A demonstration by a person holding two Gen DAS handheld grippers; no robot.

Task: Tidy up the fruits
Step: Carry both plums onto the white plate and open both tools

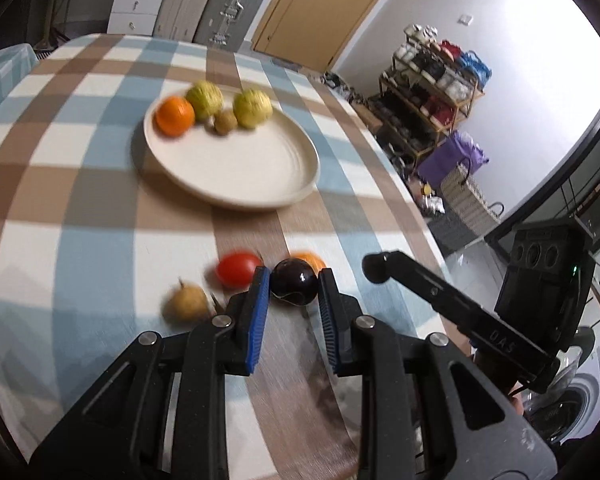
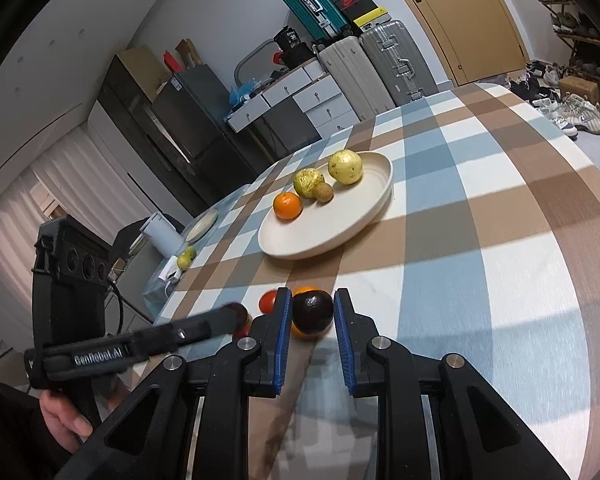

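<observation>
Left wrist view: left gripper [image 1: 294, 286] jaws close on a dark plum [image 1: 293, 283], likely bound for plate [image 1: 236, 168]. Right gripper [image 2: 313, 312] brackets a dark fruit [image 2: 312, 313]; grip unclear.

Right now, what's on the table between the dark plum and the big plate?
An orange sits just behind the dark plum; beyond it only bare checked tablecloth reaches the plate. The left wrist view shows this.

Cream plate [image 1: 236, 168], blue-brown-white checked tablecloth [image 1: 80, 184], dark purple plum [image 1: 294, 282], red tomato [image 1: 238, 269], blue-padded black tongs [image 1: 294, 276]
</observation>
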